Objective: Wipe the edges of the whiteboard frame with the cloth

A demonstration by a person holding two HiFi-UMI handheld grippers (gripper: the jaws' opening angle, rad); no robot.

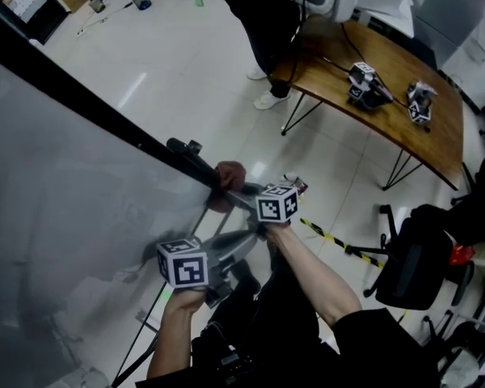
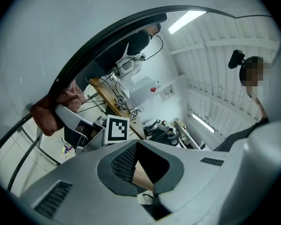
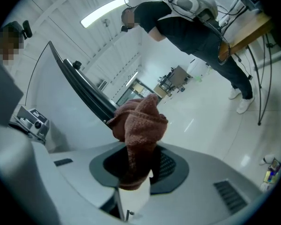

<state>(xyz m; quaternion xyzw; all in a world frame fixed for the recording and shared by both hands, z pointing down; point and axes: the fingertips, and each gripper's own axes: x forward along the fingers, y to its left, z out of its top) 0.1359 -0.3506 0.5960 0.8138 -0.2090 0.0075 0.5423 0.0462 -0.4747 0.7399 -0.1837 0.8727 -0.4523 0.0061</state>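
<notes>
Mid-wipe, by the look: brown cloth (image 3: 140, 121) clamped in right hand-held gripper (image 3: 138, 165), pressed against the dark whiteboard frame (image 3: 84, 90) edge. Left hand-held gripper (image 2: 138, 165) closed on nothing, just beside, off the frame. Next, probably: slide along the rail, hold pressure, avoid slipping off the narrow edge

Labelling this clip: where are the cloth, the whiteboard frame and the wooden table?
cloth (image 3: 139, 121), right gripper view, its bunched top.
whiteboard frame (image 1: 81, 95), head view, its dark edge.
wooden table (image 1: 388, 128), head view, bare top.
</notes>
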